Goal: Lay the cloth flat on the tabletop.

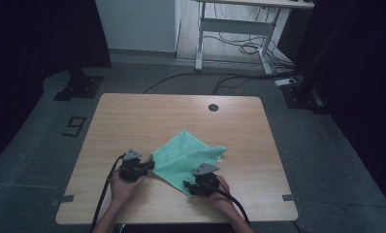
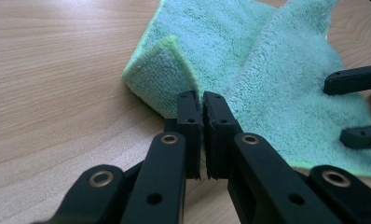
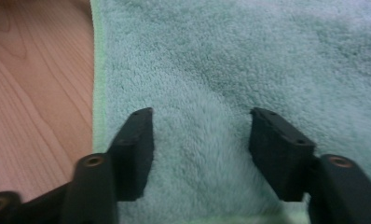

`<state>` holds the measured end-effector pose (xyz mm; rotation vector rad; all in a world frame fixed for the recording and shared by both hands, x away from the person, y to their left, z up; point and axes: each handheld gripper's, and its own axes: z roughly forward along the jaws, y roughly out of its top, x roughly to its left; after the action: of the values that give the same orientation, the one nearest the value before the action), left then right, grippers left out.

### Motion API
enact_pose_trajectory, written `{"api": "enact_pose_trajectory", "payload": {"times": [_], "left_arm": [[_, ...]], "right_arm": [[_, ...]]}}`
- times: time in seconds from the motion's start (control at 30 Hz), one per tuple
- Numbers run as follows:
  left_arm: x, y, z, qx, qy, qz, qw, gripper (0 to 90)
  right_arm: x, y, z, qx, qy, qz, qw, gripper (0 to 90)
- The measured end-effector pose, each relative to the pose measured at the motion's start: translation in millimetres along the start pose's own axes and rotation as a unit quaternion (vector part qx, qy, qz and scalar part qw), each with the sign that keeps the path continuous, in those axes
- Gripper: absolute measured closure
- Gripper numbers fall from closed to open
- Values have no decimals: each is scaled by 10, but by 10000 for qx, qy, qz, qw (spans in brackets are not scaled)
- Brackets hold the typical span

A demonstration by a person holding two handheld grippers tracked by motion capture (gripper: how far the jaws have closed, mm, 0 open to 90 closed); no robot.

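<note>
Left fingers (image 2: pixel 191 122) pinch the cloth (image 1: pixel 186 155) corner; right fingers (image 3: pixel 137 149) spread over its near edge. Cloth mid-table (image 1: pixel 133 116), soft, limp; grip corners, expect sag.

Cloth (image 3: pixel 230 70) cut off top/right edges in right gripper view; pinched cloth edge hidden btwn left fingers (image 2: pixel 189 126).

Mint-green cloth (image 1: pixel 186 158), black tongs (image 2: pixel 201 100), pale wood-grain table (image 1: pixel 133 116).
</note>
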<state>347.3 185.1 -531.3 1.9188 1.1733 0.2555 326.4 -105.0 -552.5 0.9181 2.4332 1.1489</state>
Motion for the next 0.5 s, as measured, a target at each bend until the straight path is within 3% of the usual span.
{"api": "enact_pose_trajectory", "payload": {"times": [0.17,0.27,0.5], "left_arm": [[-2,-24,-15,9,-15,-13,10000,854],[1,-34,-19,21,-22,-21,10000,854],[-9,-78,-56,43,-28,26,10000,851]], "right_arm": [[-21,-13,-20,-65,-49,59,9999,697],[-34,-13,-23,-74,-53,107,9999,783],[-97,-33,-49,-72,186,163,9997,840]]}}
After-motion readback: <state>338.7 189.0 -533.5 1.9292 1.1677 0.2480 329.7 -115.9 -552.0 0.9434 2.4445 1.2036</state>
